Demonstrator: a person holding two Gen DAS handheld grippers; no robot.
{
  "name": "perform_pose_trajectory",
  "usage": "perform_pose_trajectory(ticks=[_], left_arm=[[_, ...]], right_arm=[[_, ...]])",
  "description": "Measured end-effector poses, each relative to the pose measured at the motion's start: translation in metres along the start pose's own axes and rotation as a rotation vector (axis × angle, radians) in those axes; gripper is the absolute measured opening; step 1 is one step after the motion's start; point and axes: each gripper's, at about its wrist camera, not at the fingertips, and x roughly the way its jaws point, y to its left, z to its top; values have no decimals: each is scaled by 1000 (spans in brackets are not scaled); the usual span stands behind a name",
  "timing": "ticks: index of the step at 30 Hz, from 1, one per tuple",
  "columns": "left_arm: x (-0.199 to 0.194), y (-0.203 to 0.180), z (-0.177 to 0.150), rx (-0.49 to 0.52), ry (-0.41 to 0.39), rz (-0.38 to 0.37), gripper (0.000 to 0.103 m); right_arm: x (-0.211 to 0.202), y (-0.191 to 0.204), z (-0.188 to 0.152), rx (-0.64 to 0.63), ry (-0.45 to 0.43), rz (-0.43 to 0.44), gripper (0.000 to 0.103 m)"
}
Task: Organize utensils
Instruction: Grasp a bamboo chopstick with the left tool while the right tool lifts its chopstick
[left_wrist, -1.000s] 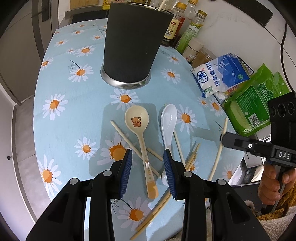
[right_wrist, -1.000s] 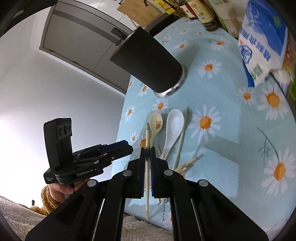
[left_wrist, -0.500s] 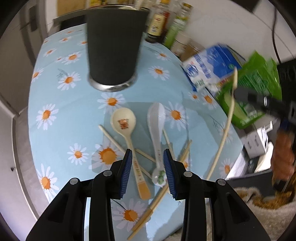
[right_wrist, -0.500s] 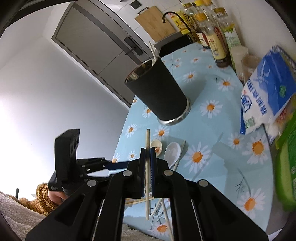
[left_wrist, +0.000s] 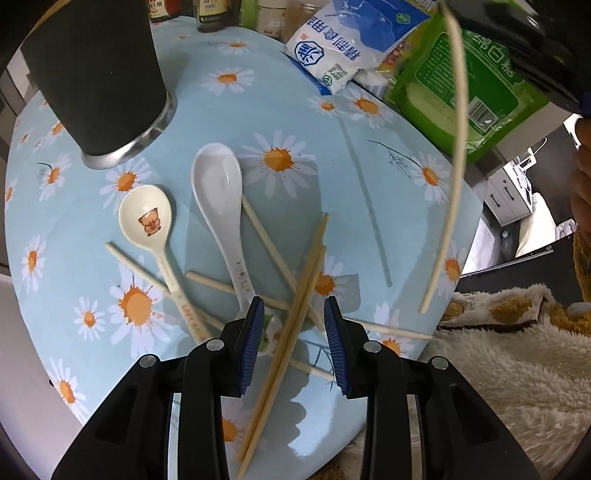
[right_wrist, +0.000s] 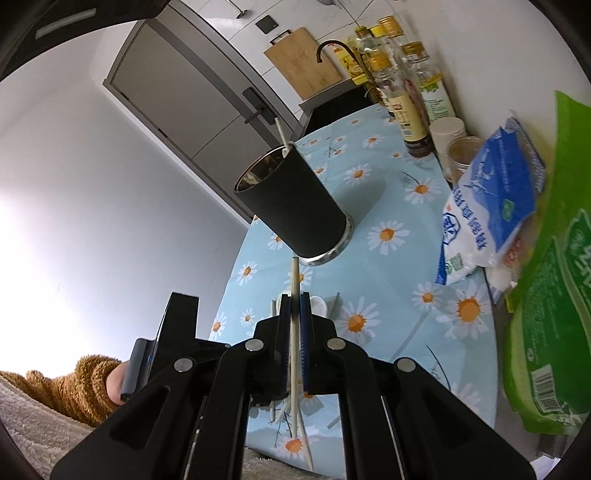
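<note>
Over the daisy tablecloth (left_wrist: 332, 155) my left gripper (left_wrist: 294, 310) points steeply down, its jaws closing. A pair of tan chopsticks (left_wrist: 306, 269) lies between them, and the pads do not press on it. Beside them lie a cream spoon with a pig picture (left_wrist: 147, 218), a white spoon (left_wrist: 218, 184) and several pale chopsticks (left_wrist: 266, 236). My right gripper (right_wrist: 294, 299) is shut on one pale chopstick (right_wrist: 294, 280), held in the air. That chopstick (left_wrist: 458, 147) hangs at the right in the left wrist view. The black cup (right_wrist: 291, 210) stands upright with one chopstick (right_wrist: 280, 131) in it.
A blue-and-white bag (left_wrist: 343, 48) and a green bag (left_wrist: 461, 85) lie at the table's far right. Bottles (right_wrist: 406, 99) and jars (right_wrist: 461, 147) line the wall. The table's near edge meets a fluffy blanket (left_wrist: 498, 350). A hand in a brown fuzzy sleeve (right_wrist: 88, 384) holds the left gripper.
My left gripper has shifted right, from over the spoon handles to over the tan chopstick pair, and rolled. My right gripper has lifted its pale chopstick off the table, higher toward the cup.
</note>
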Motion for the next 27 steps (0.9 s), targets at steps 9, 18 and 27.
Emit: perform_pose_trajectory(ticks=[9, 18, 27], left_arm=[[6, 3, 16, 17, 38, 4, 19], [13, -15, 19, 90, 65, 57, 17], [12, -14, 26, 110, 76, 81, 17]], right_arm=[[-17, -15, -8, 23, -10, 0, 6], [-22, -17, -8, 13, -12, 14, 6], [-21, -16, -8, 2, -14, 31, 6]])
